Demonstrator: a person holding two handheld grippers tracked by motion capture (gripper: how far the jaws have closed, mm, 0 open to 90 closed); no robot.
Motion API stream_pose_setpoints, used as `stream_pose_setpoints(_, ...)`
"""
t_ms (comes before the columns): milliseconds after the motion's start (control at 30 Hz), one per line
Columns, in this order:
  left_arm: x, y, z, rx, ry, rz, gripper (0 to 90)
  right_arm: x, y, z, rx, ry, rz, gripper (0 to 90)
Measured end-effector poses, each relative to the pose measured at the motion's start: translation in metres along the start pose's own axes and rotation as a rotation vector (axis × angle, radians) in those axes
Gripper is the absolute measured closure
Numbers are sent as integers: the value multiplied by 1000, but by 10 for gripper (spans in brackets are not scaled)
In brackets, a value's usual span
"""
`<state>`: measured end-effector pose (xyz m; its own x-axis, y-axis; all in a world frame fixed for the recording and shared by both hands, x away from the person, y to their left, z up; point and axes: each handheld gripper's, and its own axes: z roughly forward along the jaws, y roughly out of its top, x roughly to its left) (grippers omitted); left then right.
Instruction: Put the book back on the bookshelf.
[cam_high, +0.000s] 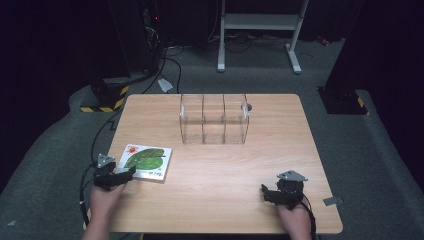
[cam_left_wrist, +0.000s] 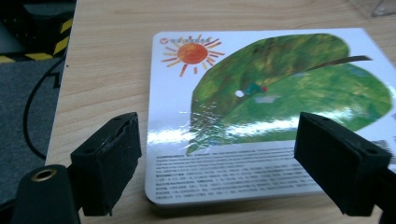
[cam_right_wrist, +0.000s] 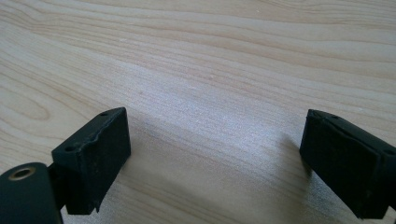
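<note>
Currently one book (cam_high: 147, 161) lies flat on the table (cam_high: 215, 200), at about 8 o'clock from the table's centre, near the left edge. Cover: one green leaf, one orange sun, a block of small print along the near edge. One clear rack (cam_high: 214, 119) with three compartments stands at 12 o'clock, well apart from the book.

Two grippers. Left gripper (cam_left_wrist: 217, 161): jaws wide, spanning the book's near edge, with nothing clamped; whether they touch the cover I cannot tell. In the high view it sits at the book's near left corner. Right gripper (cam_right_wrist: 215, 163): jaws wide, over bare wood at 5 o'clock, well apart from the book.

Surface: light wood-grain tabletop, rounded corners. Room: dark, grey carpet, one white metal frame (cam_high: 260, 22) at 12 o'clock beyond the table, black cables on the floor.
</note>
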<state>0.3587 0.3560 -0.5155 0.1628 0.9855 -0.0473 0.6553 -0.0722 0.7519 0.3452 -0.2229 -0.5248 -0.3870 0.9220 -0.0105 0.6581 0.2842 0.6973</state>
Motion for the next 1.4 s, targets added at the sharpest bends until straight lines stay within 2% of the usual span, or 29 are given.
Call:
stream_pose_setpoints(167,5,1,8,37,-11,-40,142,0,0,0,1,0,-1,83)
stream_pose_setpoints(233,5,0,9,39,-27,-51,139,0,0,0,1,-1,-1,83)
stream_pose_setpoints(267,4,0,9,42,-51,-55,141,0,0,0,1,-1,-1,83)
stream_pose_setpoints(367,3,-1,9,45,-55,-62,139,0,0,0,1,-1,-2,83)
stream_pose_setpoints(433,5,-3,9,45,-73,-80,142,0,0,0,1,-2,-2,83)
stream_pose_setpoints(667,-7,-7,5,45,-96,-60,148,0,-1,-2,1,6,-15,95)
stream_pose_setpoints(700,-13,-7,4,51,-112,-40,152,1,-2,-3,-5,7,-21,104)
stream_pose_setpoints(767,-18,-7,4,55,-119,-25,155,1,-3,-4,-3,15,-28,99)
stream_pose_setpoints(833,-20,-7,3,54,-123,-9,174,1,-5,-6,-8,27,-65,93)
stream_pose_setpoints(967,-31,-7,4,50,-152,3,182,0,-6,-7,-1,23,-30,93)
stream_pose_setpoints(1000,-31,-7,4,50,-152,3,185,0,-6,-7,-1,23,-30,93)
stream_pose_setpoints(1033,-37,-9,4,41,-164,19,190,4,-5,-7,-5,38,-43,95)
stream_pose_setpoints(1067,-41,-10,4,33,-173,16,193,5,-5,-7,-12,48,-43,95)
stream_pose_setpoints(1100,-41,-10,4,33,-173,16,194,5,-5,-7,-12,48,-43,95)
stream_pose_setpoints(1133,-49,-13,2,35,-184,21,194,11,-5,-8,-24,67,-26,105)
stream_pose_setpoints(1167,-52,-13,1,38,-187,40,194,13,-4,-9,-29,69,-28,106)
stream_pose_setpoints(1267,-60,-13,0,47,-199,57,196,19,-1,-11,-54,78,-45,124)
stream_pose_setpoints(1333,-76,-14,2,58,-191,124,202,26,2,-13,-74,96,-43,135)
stream_pose_setpoints(1400,-87,-13,2,67,-187,164,213,30,2,-15,-90,114,-35,140)
